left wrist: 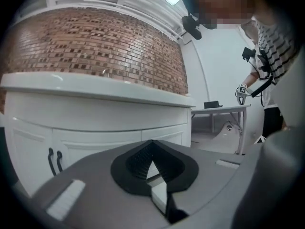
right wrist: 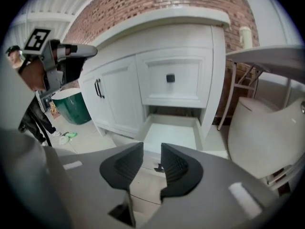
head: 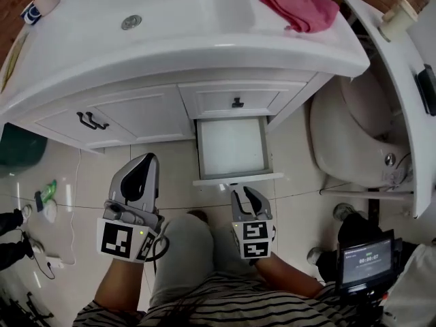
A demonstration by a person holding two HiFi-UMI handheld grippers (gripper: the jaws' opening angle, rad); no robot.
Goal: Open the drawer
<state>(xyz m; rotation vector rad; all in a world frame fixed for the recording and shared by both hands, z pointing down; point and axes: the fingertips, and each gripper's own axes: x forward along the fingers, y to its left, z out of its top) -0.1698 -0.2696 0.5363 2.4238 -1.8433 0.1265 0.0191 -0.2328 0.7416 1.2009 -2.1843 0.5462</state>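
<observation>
The white vanity's lower drawer (head: 231, 145) stands pulled out over the tiled floor, empty inside, with its front panel (head: 237, 178) nearest me. In the right gripper view the same drawer (right wrist: 174, 132) lies below the shut upper drawer (right wrist: 170, 78), and its dark handle (right wrist: 159, 167) shows through the gap between the jaws. My right gripper (head: 245, 191) (right wrist: 152, 149) hovers just in front of that panel, open, holding nothing. My left gripper (head: 146, 159) (left wrist: 152, 144) is shut and empty, to the left of the drawer, facing the cabinet doors (left wrist: 55, 159).
A pink cloth (head: 300, 7) lies on the countertop (head: 204, 19) beside the basin drain (head: 131, 22). A toilet (head: 354, 135) stands right of the vanity. A green bin (head: 17, 145) sits at the left. My knees are below the grippers.
</observation>
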